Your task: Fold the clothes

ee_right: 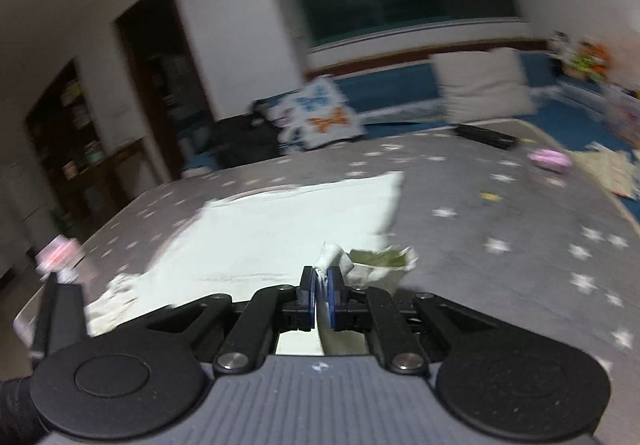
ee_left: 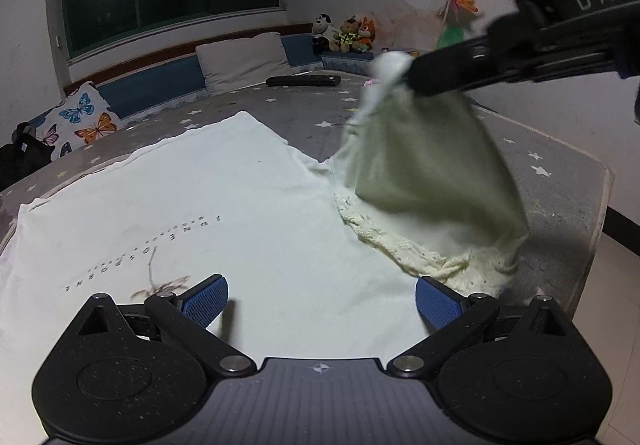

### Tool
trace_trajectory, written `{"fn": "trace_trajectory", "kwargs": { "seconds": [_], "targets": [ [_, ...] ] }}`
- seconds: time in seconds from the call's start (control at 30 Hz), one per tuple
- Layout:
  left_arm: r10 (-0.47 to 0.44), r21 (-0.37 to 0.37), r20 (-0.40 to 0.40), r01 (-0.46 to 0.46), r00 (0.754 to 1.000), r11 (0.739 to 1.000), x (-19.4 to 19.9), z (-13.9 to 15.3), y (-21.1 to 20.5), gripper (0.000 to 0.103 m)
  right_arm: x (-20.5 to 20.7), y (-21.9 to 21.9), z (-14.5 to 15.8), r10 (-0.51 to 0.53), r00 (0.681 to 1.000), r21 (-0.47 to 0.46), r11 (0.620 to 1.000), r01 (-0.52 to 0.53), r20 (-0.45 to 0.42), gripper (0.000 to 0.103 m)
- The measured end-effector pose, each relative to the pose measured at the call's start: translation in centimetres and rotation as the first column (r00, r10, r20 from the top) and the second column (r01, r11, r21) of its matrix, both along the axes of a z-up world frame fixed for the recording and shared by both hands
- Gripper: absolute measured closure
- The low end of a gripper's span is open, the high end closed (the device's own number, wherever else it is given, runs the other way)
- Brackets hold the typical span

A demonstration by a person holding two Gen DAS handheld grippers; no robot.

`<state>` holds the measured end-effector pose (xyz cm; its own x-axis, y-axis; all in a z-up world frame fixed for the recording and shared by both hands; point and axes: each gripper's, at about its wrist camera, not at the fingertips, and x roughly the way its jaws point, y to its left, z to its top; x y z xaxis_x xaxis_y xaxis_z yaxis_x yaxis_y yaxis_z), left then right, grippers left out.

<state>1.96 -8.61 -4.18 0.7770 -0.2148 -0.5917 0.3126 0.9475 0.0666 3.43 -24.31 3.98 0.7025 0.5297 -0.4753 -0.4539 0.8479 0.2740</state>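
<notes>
A white T-shirt with dark lettering lies flat on a grey star-patterned mat. Its right sleeve, trimmed with lace, is lifted into a tent shape. My right gripper reaches in from the upper right, shut on the sleeve's tip. In the right wrist view the right gripper has its blue pads pinched on that white cloth, with the shirt spread beyond it. My left gripper hovers low over the shirt's near part, open, with nothing between its fingers.
A black remote-like bar lies on the mat behind the shirt. Pillows and soft toys line the far wall under a dark window. A pink object sits on the mat at right. The mat's edge drops to bare floor.
</notes>
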Motion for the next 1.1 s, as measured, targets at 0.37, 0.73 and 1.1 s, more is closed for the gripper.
{"fn": "trace_trajectory", "kwargs": {
  "seconds": [0.37,0.73,1.1],
  "targets": [
    [0.073,0.002,0.007,-0.073,0.997,0.997,-1.7,0.9,3.3,0.001,0.1,5.5,-2.9,0.224,0.972,-0.052,0.972,-0.228,-0.075,0.090],
    [0.058,-0.014,0.039,-0.057,0.998,0.998,-2.2,2.5,3.3,0.001,-0.4,-0.7,-6.3,0.043,0.986,-0.192,0.979,-0.074,-0.164,0.090],
    [-0.015,-0.073,0.048,0.018,0.999,0.997,-1.4,3.1,2.1,0.047,3.0,0.7,-4.2,0.082,0.995,-0.192,0.977,-0.093,-0.063,0.090]
  ]
}}
